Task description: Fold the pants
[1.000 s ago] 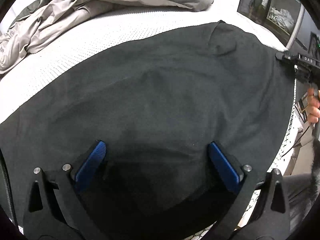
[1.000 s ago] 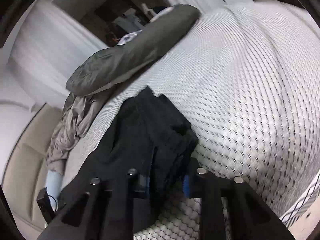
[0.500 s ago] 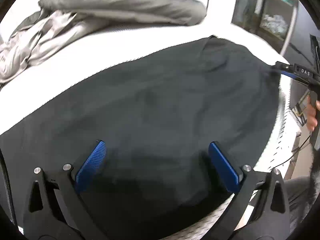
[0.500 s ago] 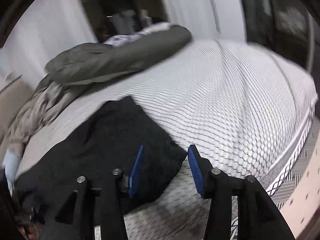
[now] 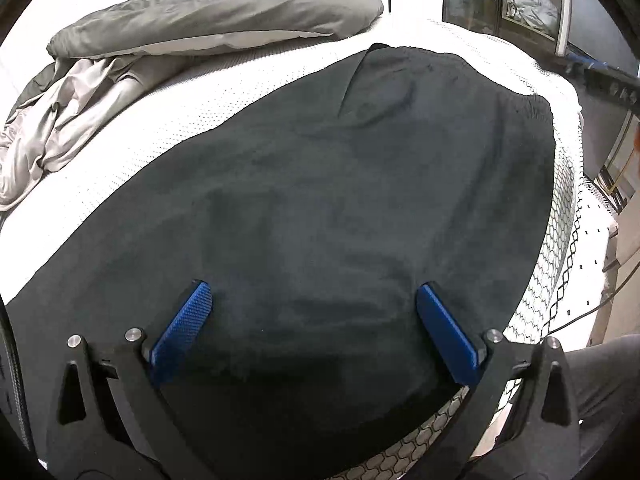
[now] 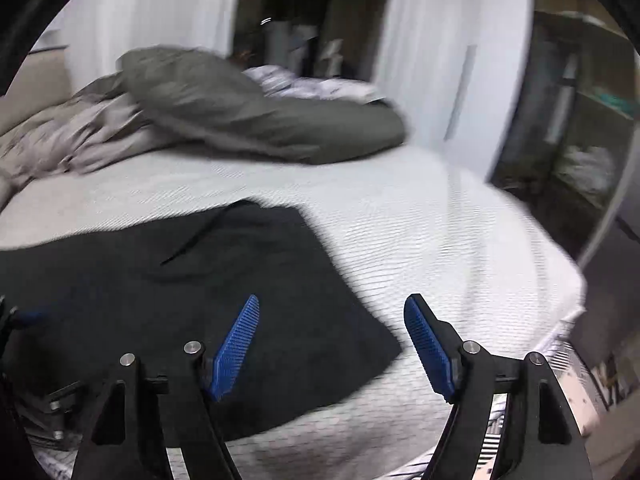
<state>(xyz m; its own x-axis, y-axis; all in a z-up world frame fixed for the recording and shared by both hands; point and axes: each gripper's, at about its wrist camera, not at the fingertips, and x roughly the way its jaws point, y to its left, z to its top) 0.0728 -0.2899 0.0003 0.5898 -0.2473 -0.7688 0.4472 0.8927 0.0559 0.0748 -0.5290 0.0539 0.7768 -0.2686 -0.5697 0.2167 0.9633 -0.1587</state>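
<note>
The black pants point(image 5: 320, 200) lie flat on the white mattress point(image 5: 120, 140), waistband at the far right edge. My left gripper point(image 5: 316, 320) is open and empty, hovering just above the near part of the pants. In the right wrist view the pants point(image 6: 160, 300) lie at lower left. My right gripper point(image 6: 332, 340) is open and empty, above the pants' corner and the mattress point(image 6: 440, 240). The right gripper also shows at the right edge of the left wrist view point(image 5: 608, 84).
A grey duvet point(image 5: 220, 20) and a crumpled beige sheet point(image 5: 60, 112) lie at the far side of the bed. The mattress edge point(image 5: 568, 220) drops off at the right. A glass cabinet point(image 6: 580, 140) stands beyond the bed.
My right gripper let go of the bunched pants corner, opened and pulled back and up. The pants now lie spread flat. The left gripper stayed open and lifted slightly.
</note>
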